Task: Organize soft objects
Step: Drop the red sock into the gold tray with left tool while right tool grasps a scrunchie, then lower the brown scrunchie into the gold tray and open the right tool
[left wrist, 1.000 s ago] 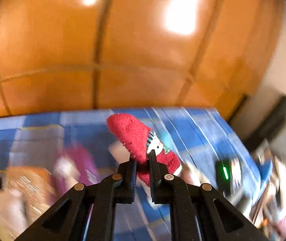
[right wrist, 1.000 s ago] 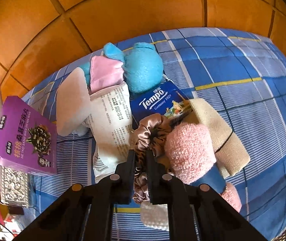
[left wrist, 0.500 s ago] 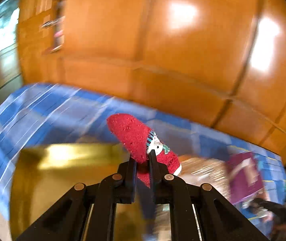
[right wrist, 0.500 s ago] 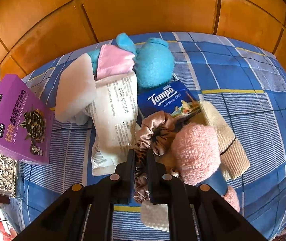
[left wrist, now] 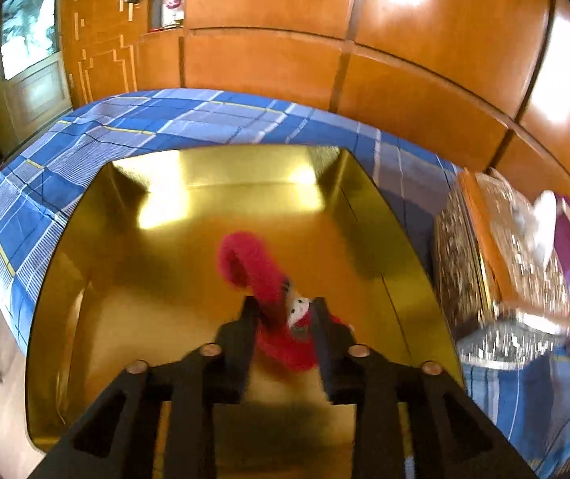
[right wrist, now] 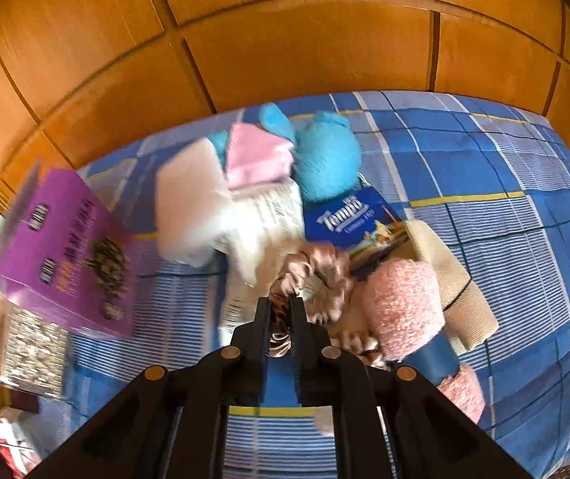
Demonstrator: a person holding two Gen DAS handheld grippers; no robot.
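A red fuzzy Christmas sock [left wrist: 263, 279] with a white snowman figure hung curled over the gold box [left wrist: 384, 223]. A dusty-pink satin scrunchie [right wrist: 316, 279] lay crumpled at the pile's near edge, a fluffy pink sock [right wrist: 402, 307] touching it at three o'clock.

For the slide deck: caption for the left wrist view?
Left gripper, jaws open, releasing red sock into the gold box.

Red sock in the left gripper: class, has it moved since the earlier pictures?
Yes. The red sock went from above the blue bedspread to inside the gold box.
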